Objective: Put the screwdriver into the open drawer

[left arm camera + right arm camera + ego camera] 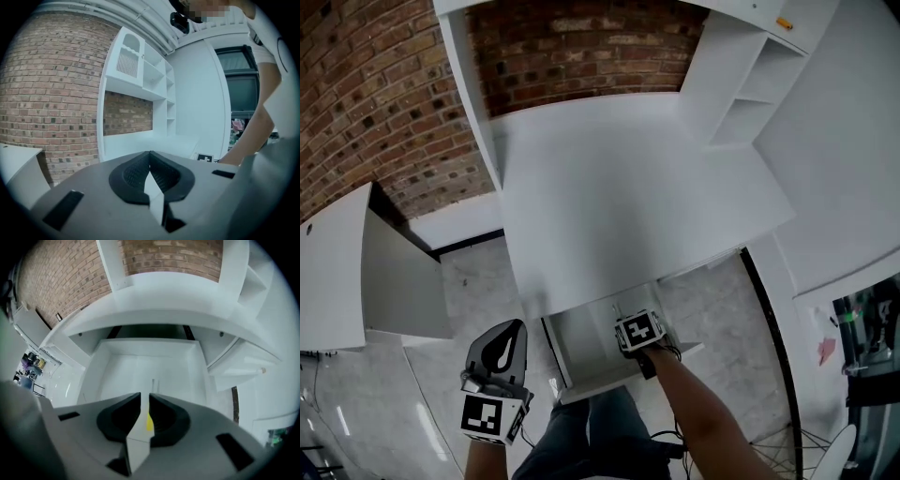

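The open drawer sticks out from under the white desk near my legs. My right gripper hangs over it and points into it. In the right gripper view, the right gripper is shut on the screwdriver: its yellow handle shows in the narrow gap between the jaws. Its thin shaft reaches out over the drawer's white floor. My left gripper is held to the left of the drawer and points up. In its own view the left gripper is shut and holds nothing.
A brick wall stands behind the desk. White shelves rise at the desk's right. A white cabinet sits at the left on a pale floor. A person's arm crosses the left gripper view.
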Action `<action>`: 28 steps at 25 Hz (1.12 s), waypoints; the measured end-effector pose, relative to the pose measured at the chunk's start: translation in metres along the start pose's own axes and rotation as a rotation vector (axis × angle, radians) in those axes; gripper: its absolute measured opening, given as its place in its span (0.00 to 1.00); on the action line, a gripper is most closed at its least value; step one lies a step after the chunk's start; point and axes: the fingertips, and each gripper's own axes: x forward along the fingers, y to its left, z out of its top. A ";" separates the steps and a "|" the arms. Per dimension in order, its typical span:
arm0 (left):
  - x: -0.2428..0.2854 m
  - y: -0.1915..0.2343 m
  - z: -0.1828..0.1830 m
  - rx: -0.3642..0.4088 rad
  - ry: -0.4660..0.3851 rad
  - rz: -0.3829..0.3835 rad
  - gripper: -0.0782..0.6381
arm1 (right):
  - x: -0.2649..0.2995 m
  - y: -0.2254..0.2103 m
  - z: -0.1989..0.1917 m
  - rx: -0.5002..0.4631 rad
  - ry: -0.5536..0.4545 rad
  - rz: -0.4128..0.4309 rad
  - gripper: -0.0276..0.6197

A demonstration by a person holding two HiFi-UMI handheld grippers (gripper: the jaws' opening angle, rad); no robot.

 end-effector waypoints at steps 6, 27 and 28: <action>-0.015 -0.006 0.012 0.013 -0.076 -0.097 0.13 | -0.074 0.032 0.014 -0.067 -0.161 0.031 0.06; -0.020 -0.060 0.098 0.080 -0.302 -0.267 0.13 | -0.411 0.063 0.011 -0.025 -1.067 -0.259 0.06; -0.021 -0.064 0.102 0.086 -0.313 -0.274 0.13 | -0.421 0.063 0.007 -0.032 -1.098 -0.283 0.06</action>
